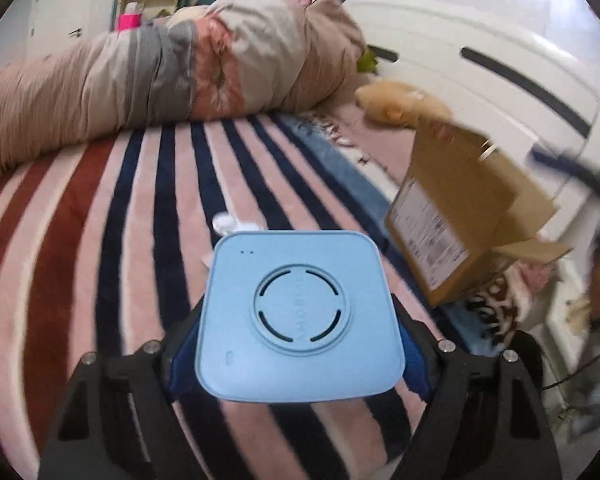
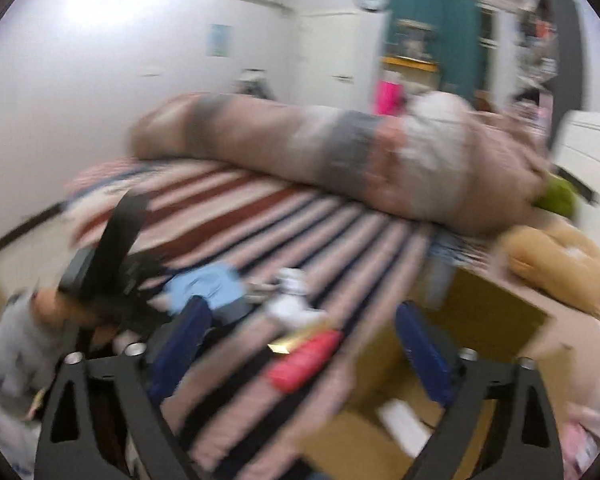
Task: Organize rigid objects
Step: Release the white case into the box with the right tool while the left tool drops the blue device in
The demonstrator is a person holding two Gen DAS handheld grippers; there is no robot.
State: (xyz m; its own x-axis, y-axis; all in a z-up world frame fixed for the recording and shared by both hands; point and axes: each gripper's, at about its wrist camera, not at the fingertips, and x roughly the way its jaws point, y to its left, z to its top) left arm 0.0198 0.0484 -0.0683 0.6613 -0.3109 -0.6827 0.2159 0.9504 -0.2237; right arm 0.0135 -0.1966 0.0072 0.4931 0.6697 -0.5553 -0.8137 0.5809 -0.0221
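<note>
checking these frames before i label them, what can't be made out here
- Right wrist view: motion blur smears the red oblong object and white object on the striped blanket; identity unclear.
- Left wrist view: the light blue square plastic device hides what lies beneath it.
- Brown cardboard box: label too blurred to read.

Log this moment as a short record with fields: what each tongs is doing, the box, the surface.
left tongs: shut on the light blue square device, held above the bed
right tongs: open, nothing between the pads; view blurred
cardboard box: open, on the bed's right side
surface: striped blanket
loose items: red object, white object on the blanket
</note>
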